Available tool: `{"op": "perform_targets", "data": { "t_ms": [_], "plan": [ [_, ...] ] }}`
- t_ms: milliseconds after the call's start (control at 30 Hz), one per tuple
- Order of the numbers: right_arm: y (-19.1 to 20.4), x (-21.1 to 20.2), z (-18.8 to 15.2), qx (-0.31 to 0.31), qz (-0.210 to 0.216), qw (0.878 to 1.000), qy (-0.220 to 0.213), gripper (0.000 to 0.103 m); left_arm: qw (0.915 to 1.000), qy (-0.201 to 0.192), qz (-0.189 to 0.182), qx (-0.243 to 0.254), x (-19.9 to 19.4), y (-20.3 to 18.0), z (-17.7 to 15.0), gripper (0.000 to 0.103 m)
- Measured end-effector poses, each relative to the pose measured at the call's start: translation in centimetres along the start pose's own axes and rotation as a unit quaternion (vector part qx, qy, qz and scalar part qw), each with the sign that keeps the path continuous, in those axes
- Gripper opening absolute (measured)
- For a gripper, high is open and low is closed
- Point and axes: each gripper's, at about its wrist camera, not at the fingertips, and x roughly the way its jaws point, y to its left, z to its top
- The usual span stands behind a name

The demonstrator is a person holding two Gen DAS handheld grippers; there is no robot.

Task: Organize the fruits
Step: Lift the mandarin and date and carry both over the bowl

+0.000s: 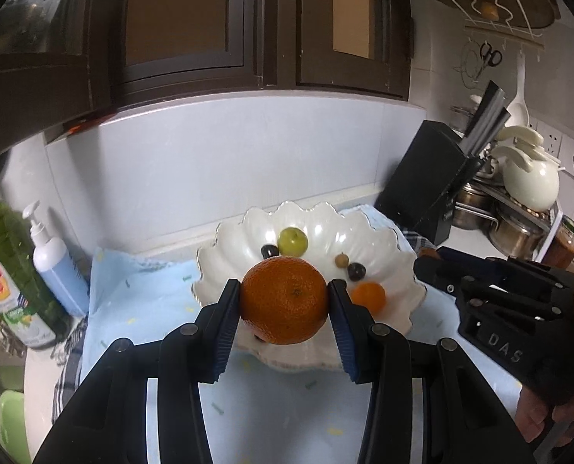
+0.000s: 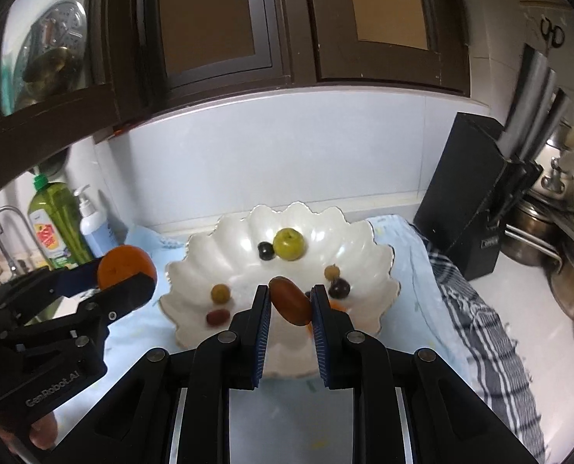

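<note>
A white scalloped bowl (image 1: pixel 380 239) (image 2: pixel 233 243) stands on a light blue cloth. In it lie a green fruit (image 1: pixel 292 241) (image 2: pixel 289 244), dark grapes (image 1: pixel 356 271) (image 2: pixel 339 288), a small orange (image 1: pixel 369 297) and other small fruits (image 2: pixel 220 293). My left gripper (image 1: pixel 285 301) is shut on a large orange (image 1: pixel 285 299) and holds it over the bowl's near rim; it also shows in the right wrist view (image 2: pixel 124 266). My right gripper (image 2: pixel 290 301) is shut on a reddish-brown oblong fruit (image 2: pixel 290 301) above the bowl's near side.
A black knife block (image 1: pixel 422 181) (image 2: pixel 476 193) stands right of the bowl, with pots (image 1: pixel 515 232) and a white kettle (image 1: pixel 530 178) beyond. A green detergent bottle (image 1: pixel 4 270) and pump bottle (image 1: pixel 57 270) stand left. A checked towel (image 2: pixel 480 328) lies at right.
</note>
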Motion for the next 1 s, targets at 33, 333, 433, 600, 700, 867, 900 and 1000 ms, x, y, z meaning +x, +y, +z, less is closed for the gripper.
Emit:
{"op": "perform_targets", "data": {
  "t_ms": [33,333,433,600,700,867,900,1000],
  "plan": [
    [0.1,0.4,0.3,-0.003,0.001,1.000,0.001,0.022,1.0000,0.000,0.005,0.003,0.5,0.0,0.4,0.045],
    [-0.1,4.8,3.1,-0.019,-0.003,1.000,0.018,0.022,0.9998,0.015,0.013,0.006,4.6,0.5,3.3,0.045],
    [-0.6,6.0,3.8,-0.020,-0.006,0.999,0.025,0.022,0.9995,0.025,0.015,0.008,6.3,0.7,4.0,0.045],
    [-1.3,8.8,4.6,-0.017,-0.002,0.998,0.056,0.023,0.9983,0.057,0.005,0.003,9.5,1.1,4.5,0.045],
    [-1.7,10.3,4.7,-0.014,-0.002,0.997,0.074,0.023,0.9975,0.070,-0.004,0.003,11.0,1.2,4.5,0.045],
    [-2.2,12.6,4.4,-0.013,-0.005,0.995,0.097,0.023,0.9948,0.101,-0.003,0.014,13.6,1.1,4.0,0.045],
    [-2.3,13.0,4.4,-0.012,-0.005,0.995,0.103,0.023,0.9941,0.107,-0.001,0.014,14.1,1.2,3.9,0.045],
    [-2.6,13.8,4.2,-0.009,-0.010,0.994,0.111,0.024,0.9925,0.122,0.001,0.010,15.1,1.2,3.7,0.046]
  ]
}}
